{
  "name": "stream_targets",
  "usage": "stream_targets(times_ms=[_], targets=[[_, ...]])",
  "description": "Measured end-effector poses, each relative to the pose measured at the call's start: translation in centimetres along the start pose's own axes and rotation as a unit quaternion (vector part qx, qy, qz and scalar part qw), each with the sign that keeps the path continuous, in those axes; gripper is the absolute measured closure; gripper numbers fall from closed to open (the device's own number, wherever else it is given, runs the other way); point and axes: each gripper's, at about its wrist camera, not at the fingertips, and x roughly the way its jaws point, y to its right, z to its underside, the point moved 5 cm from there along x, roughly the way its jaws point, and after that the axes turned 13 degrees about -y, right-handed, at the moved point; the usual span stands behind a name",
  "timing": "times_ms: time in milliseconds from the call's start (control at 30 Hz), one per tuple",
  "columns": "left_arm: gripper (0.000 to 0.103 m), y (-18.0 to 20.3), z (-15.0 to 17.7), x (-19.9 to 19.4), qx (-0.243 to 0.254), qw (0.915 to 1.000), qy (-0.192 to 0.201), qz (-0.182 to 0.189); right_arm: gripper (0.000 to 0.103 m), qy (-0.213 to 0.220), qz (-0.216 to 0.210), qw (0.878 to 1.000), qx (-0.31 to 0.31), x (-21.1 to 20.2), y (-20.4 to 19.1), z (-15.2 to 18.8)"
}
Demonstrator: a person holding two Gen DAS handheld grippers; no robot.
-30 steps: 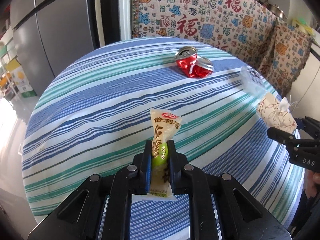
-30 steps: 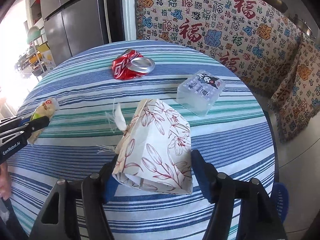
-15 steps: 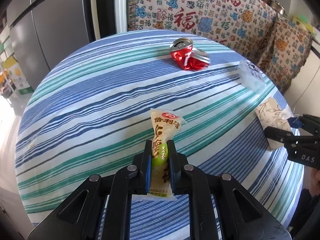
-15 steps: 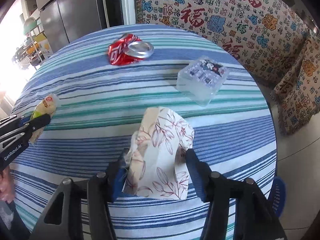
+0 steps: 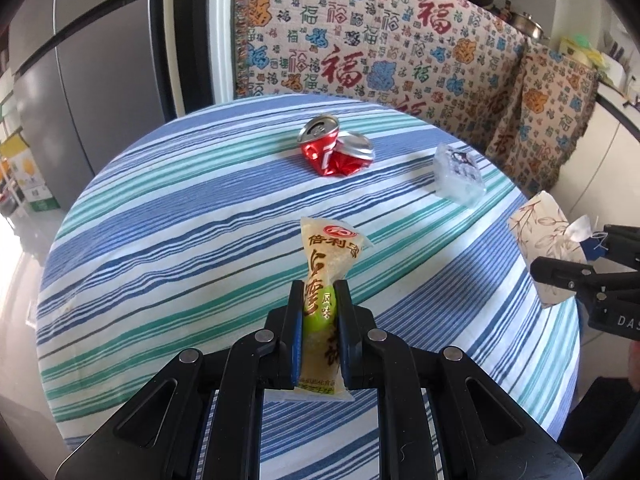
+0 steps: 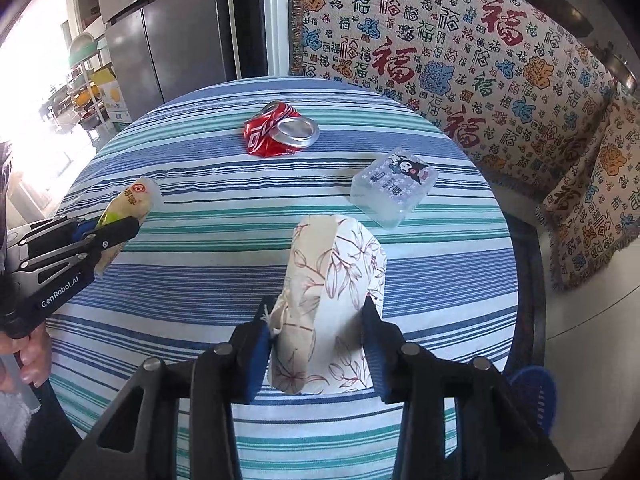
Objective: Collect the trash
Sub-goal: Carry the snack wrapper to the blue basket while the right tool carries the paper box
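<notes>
Left gripper [image 5: 319, 304]: its jaws are squeezing nearly shut on the snack packet [image 5: 326, 280], pinching the narrow middle so the packet is standing upright above the counter [image 5: 180, 240].
Snack packet: pale yellow with a green band and a red logo at the top; its top half is sticking out past the jaws, its bottom edge is hanging behind them.
Right gripper [image 6: 316, 320]: its jaws are standing partly open, pressing on both sides of the floral paper bag [image 6: 332, 300] and holding it up over the near side of the counter.
Floral paper bag: cream with reddish leaf prints, folded over and bulging between the blue pads [image 6: 258, 354].
Counter: round, wearing a blue, teal and white striped cloth.
Clear plastic box [image 6: 394, 186]: lying on the cloth beyond the bag, towards the right edge, with a cartoon sticker on top.
Crushed red can [image 6: 280, 130]: lying on the far part of the cloth, well apart from both grippers.
Patterned cloth [image 6: 440, 48]: hanging behind the counter.
Refrigerator [image 6: 172, 32]: standing at the far left.
</notes>
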Motion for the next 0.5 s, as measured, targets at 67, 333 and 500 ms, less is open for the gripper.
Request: stream_targets(times_ms=[67,333,500], targets=[[0.09,0.8,-0.2,-0.3,0.007,1.0,0.003,0.002,0.061,0.002,0.003,1.0,-0.002,-0.6,0.6,0.5],[0.09,3.8,-1.0,-1.1,0.033,0.9993,0.013,0.011,0.061,0.009,0.006,1.0,0.012,-2.4,3.8,2.0],[0.09,6.7,-1.0,-2.1,0.055,0.9977,0.007,0.037,0.061,0.017,0.007,0.999,0.026,-3.9,6.2,3.2]])
